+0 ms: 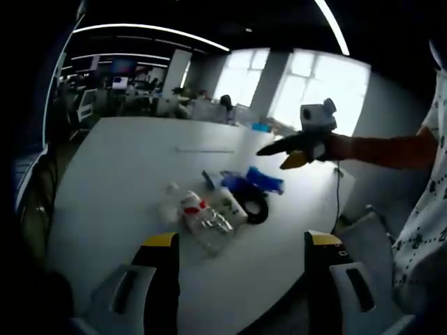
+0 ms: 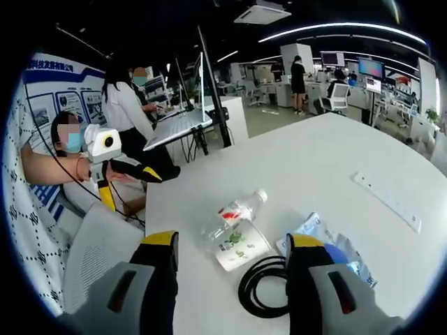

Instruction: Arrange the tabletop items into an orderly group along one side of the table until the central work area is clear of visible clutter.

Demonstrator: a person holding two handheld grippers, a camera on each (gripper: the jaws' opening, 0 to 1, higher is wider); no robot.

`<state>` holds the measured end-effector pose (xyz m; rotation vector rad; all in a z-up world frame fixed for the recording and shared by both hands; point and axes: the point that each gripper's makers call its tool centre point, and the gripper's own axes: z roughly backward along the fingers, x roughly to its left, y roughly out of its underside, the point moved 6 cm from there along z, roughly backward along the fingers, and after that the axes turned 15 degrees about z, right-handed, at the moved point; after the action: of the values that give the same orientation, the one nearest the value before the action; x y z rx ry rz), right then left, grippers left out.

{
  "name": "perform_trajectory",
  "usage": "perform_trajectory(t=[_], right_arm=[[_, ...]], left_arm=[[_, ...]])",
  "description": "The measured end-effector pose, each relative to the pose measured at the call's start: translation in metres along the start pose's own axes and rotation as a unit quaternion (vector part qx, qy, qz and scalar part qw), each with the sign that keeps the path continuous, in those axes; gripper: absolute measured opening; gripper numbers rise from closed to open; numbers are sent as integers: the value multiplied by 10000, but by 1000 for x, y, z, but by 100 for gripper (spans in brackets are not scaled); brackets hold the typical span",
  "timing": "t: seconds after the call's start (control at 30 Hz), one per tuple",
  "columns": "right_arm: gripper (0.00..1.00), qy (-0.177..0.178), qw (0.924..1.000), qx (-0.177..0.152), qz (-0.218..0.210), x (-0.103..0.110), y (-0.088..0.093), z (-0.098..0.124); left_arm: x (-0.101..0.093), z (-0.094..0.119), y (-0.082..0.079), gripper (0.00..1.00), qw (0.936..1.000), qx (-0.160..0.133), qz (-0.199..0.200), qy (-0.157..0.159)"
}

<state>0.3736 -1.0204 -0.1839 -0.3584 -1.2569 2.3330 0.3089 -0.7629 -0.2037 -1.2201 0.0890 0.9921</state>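
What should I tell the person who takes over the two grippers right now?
Left gripper: open, empty, above the near table edge.
Right gripper: open, empty, over the clutter.
Things: bottle, packet, black cable, blue bag, all bunched together on the table; a white strip lies apart.
Done: nothing lined up along an edge yet.
Left: move each thing to one side, in a row.

Left claw jaws apart, nothing held. Right claw likewise, held out on extended arm.
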Motion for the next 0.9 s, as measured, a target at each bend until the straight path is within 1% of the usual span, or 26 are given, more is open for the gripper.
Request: perform_trajectory(t=[0.17, 0.37, 0.9], right_arm=[[59, -117, 9999, -5, -75, -3, -5, -11], [59, -219, 9997, 63, 6, -5, -9, -23], [58, -458, 9989, 133, -20, -15, -18, -49]], left_arm=[[1, -2, 0, 69, 10000, 10, 19, 17], [3, -2, 1, 69, 10000, 11, 46, 14], [9, -3, 4, 68, 9999, -14, 147, -20]])
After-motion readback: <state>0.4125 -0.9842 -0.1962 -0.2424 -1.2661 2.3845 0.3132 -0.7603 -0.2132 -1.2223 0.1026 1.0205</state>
